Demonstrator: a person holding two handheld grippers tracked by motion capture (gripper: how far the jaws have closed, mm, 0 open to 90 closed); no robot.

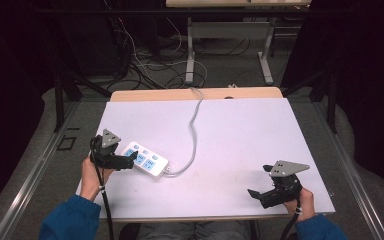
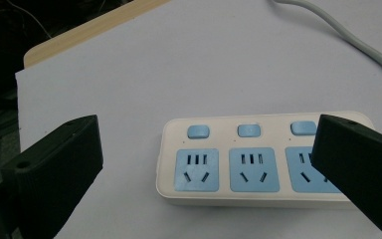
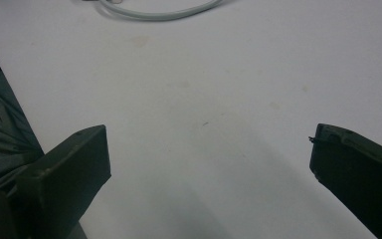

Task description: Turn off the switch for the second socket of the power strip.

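A white power strip (image 1: 146,160) with blue sockets and blue switches lies on the left part of the white table (image 1: 240,135). Its grey cable (image 1: 195,130) runs up to the table's far edge. My left gripper (image 1: 129,160) is open right at the strip's left end. In the left gripper view the strip (image 2: 248,164) lies between the spread jaws, and the right jaw covers part of the third socket. My right gripper (image 1: 260,192) is open over bare table near the front right, with nothing between its jaws (image 3: 206,164).
A loop of the cable (image 3: 154,12) lies at the top of the right gripper view. The table's front edge is close below both hands. A wooden strip (image 1: 180,94) borders the far edge. Beyond stand desk legs (image 1: 190,55) and floor cables (image 1: 145,65).
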